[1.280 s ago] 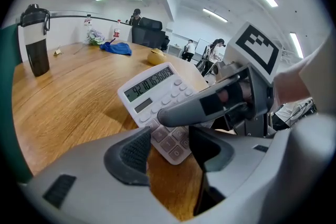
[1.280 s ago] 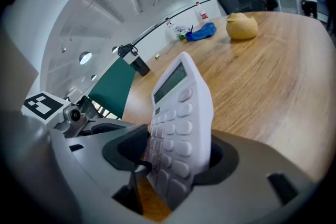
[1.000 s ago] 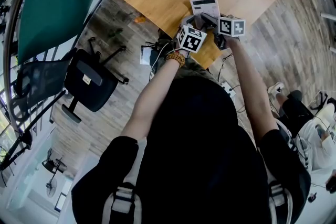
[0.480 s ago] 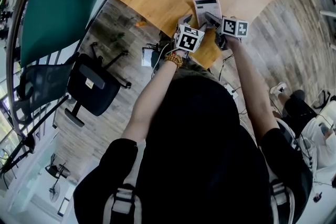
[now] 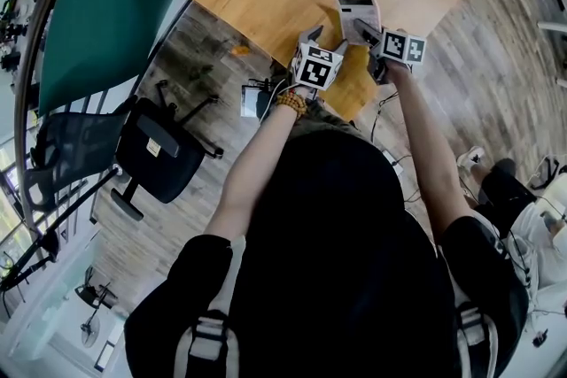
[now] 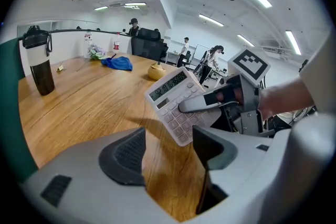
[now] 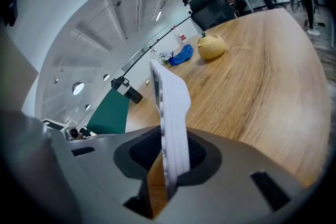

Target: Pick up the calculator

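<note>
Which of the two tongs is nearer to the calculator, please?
Right. The right tongs, which have just been closing, are clamped on the calculator at its edge. The left tongs, which have just been opening, stand empty beside it without touching.

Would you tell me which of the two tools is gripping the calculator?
The right tool, its jaws just closing, clamps the calculator by its edge; the left tool, its jaws just opened wide, holds nothing.
</note>
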`<state>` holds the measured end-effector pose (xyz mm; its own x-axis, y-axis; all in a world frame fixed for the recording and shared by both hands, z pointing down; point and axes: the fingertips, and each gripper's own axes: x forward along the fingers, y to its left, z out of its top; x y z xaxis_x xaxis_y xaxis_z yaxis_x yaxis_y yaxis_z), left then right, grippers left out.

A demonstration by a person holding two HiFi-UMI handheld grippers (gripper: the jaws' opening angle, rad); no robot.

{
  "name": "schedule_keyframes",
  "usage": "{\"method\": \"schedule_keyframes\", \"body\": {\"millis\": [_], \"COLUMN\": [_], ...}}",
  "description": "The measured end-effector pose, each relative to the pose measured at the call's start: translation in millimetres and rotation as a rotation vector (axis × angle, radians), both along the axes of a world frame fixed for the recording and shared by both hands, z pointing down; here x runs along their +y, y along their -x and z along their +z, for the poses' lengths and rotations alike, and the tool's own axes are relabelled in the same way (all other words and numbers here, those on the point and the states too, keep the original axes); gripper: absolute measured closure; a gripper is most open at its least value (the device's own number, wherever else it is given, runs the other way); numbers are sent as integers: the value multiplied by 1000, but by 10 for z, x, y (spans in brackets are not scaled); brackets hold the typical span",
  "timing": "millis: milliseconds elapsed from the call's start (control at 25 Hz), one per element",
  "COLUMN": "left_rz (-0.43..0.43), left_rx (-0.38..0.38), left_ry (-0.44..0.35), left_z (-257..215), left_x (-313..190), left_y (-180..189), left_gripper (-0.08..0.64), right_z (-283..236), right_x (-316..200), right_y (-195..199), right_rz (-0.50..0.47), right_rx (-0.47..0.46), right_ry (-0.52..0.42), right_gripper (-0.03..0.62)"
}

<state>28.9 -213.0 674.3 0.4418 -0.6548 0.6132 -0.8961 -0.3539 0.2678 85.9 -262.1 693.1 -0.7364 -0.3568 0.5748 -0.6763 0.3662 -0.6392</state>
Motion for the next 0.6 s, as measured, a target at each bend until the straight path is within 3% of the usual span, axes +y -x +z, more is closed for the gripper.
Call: {"method": "schedule_keyframes", "body": {"millis": [280,600], "left_rz": [25,9], "left_rx": [-55,-66], "left_ry": [-59,-133], "left_z": [-159,-443], "left_x": [-125,-352], "left_y": [-22,-56], "left_gripper": [262,262], "right_z": [-217,-592], "right_x": [-110,-352], "right_y": [36,32], "right_rz": [-9,-10], "right_rx": [-38,-64], "right_ry": [-34,-121], "right_gripper": [505,505]}}
